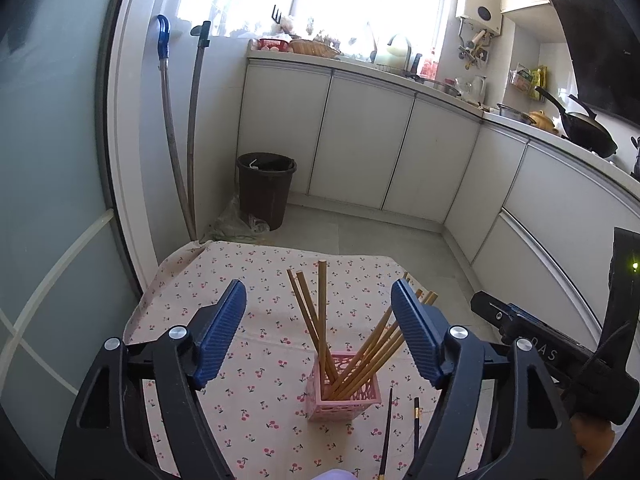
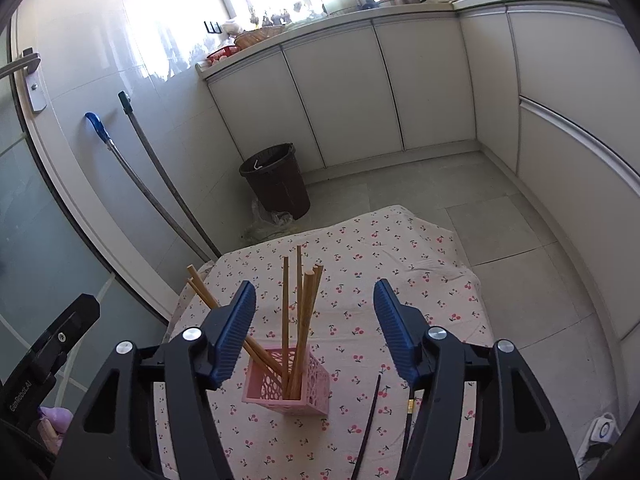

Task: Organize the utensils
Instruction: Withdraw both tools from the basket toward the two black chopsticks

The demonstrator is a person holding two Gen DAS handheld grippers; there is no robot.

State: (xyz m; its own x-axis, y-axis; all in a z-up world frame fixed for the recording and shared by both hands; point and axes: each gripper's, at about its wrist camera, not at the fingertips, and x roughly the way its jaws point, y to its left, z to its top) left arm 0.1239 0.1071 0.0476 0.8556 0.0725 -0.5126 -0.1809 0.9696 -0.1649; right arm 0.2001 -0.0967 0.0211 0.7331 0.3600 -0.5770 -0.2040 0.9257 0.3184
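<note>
Two dark chopsticks (image 2: 370,420) lie on the table (image 2: 400,272) just right of the pink basket (image 2: 294,380). Their near ends are cut off at the bottom edge in both views, and the right one is partly hidden behind the right tongs' arm, with only a gold band showing. In the left wrist view they (image 1: 387,432) lie near the basket's (image 1: 344,396) right corner.

Wooden chopsticks (image 2: 298,320) stand in the basket, fanned out to left and right. About eight can be made out, though several overlap or pass behind the blue pads, so the count is uncertain. In the left wrist view one group (image 1: 314,312) leans left and the other leans right behind the tongs.

The left tongs (image 1: 318,330) and the right tongs (image 2: 314,328) each stand apart with nothing gripped; the basket shows between both pairs of pads, farther off.

The table wears a cherry-print cloth. Beyond it, on the floor, stand one dark bin (image 2: 278,180) and two long handles (image 2: 160,176) leaning on the wall. White cabinets (image 1: 360,144) run along the far side. Something lilac at the bottom edge of the left wrist view is too cropped to identify.
</note>
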